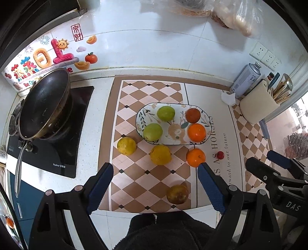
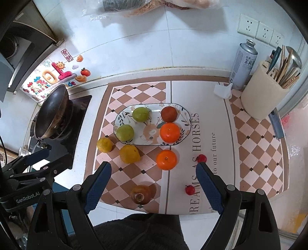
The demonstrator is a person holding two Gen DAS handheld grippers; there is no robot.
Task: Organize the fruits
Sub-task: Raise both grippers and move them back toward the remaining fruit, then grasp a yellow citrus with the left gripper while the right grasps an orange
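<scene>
An oval patterned plate (image 1: 179, 141) (image 2: 184, 117) holds two green fruits (image 1: 166, 113) (image 2: 141, 114), a dark red fruit (image 1: 192, 115) (image 2: 169, 114) and an orange (image 1: 196, 132) (image 2: 169, 132). On the mat in front lie two yellow fruits (image 1: 160, 154) (image 2: 130, 153), an orange (image 1: 195, 157) (image 2: 166, 159), a brownish fruit (image 1: 177, 194) (image 2: 140, 194) and two small red fruits (image 2: 201, 158). My left gripper (image 1: 155, 173) is open and empty above the mat. My right gripper (image 2: 153, 172) is open and empty too.
A dark wok (image 1: 45, 103) (image 2: 52, 112) sits on the stove at the left. A cream utensil holder (image 1: 258, 107) (image 2: 263, 96) and a spray can (image 2: 243, 63) stand at the back right. Bags (image 1: 231, 13) hang on the wall.
</scene>
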